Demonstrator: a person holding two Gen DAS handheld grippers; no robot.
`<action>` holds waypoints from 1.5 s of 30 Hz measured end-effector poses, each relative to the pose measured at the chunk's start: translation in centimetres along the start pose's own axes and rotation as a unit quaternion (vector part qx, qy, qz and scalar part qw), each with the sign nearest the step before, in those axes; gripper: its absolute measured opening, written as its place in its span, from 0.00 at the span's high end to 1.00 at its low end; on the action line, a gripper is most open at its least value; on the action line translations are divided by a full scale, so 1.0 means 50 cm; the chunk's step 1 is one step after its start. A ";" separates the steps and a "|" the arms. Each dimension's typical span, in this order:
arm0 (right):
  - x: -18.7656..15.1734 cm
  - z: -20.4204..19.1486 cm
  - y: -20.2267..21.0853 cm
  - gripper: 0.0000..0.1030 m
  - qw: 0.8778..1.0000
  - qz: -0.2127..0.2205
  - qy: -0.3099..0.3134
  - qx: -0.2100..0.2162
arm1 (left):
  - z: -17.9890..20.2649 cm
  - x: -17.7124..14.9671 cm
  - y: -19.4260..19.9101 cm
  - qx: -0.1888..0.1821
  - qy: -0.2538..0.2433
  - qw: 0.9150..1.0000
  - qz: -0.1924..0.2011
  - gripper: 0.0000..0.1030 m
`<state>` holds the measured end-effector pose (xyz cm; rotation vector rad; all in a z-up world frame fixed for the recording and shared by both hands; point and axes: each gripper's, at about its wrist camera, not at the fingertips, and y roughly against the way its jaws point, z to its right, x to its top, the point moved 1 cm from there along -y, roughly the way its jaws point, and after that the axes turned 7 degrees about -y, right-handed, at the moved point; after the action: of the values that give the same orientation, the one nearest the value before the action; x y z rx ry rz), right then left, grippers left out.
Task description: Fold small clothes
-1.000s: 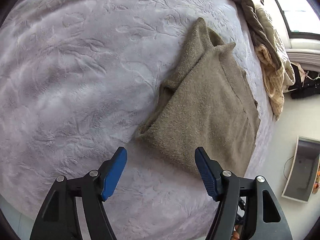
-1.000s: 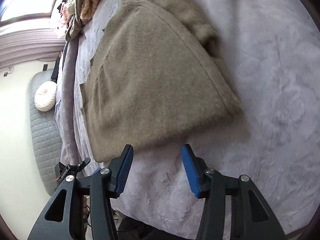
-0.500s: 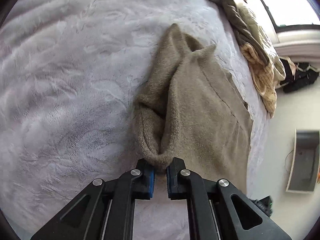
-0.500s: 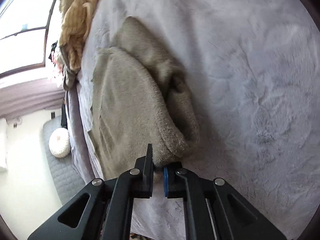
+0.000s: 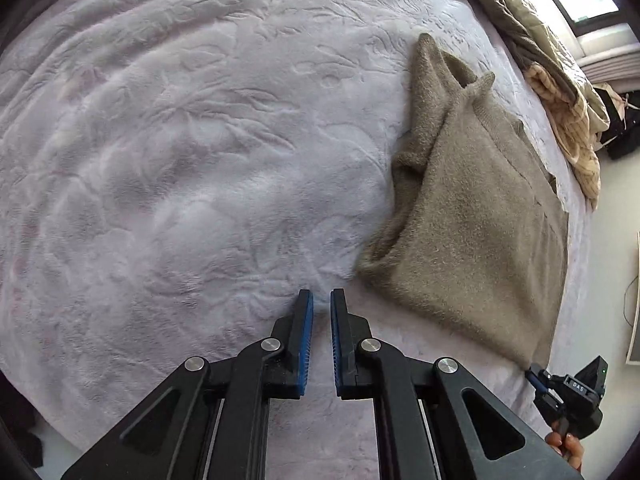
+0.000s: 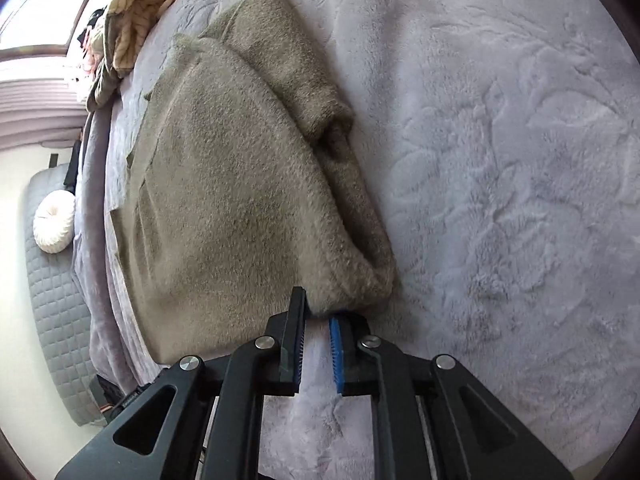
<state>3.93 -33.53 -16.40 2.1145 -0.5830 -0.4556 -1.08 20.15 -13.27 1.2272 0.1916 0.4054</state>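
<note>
- Our left gripper [image 5: 322, 296] hung over the bare bed [image 5: 200, 160], pointing steeply down. Its fingers were together, with nothing between them. It sat near the left of the garment and clear of it.
- The tan sweater [image 5: 480, 232] lay on the bed just right of that gripper. It was already folded into a long narrow shape, with one side and a sleeve doubled in along its left edge. Its near left corner bulged thick and rounded, and its far end pointed at a heap of other clothes [image 5: 560, 80].
- Our right gripper [image 6: 320, 304] was at the sweater's near edge. Its fingers had just been opening and stood slightly apart. The fuzzy hem reached in between their tips but did not look pinched.
- We judged the lengthwise fold to be laid down and the hem in the act of being let go.
- We thought the next move called for both grippers to retake the near hem, one at each corner, biting through all the layers. They would then carry it up and over toward the far end to halve the length.
- The thick left corner looked likely to slip from a shallow bite.
</note>
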 end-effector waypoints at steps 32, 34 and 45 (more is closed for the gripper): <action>-0.328 -0.612 -0.398 0.95 0.897 -0.058 0.416 -0.139 | -0.140 -0.026 0.169 0.082 0.019 0.987 0.140 0.04; -0.345 -0.603 -0.425 0.95 0.874 -0.066 0.451 -0.168 | -0.143 -0.019 0.177 0.078 0.021 0.986 0.148 0.04; -0.327 -0.559 -0.307 0.81 0.893 -0.044 0.432 -0.117 | -0.087 -0.007 0.171 0.097 -0.042 0.985 0.134 0.04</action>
<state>8.55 1.73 -11.87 1.8612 0.0885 0.3676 -4.63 26.19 -6.73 1.4662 -0.0083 0.5779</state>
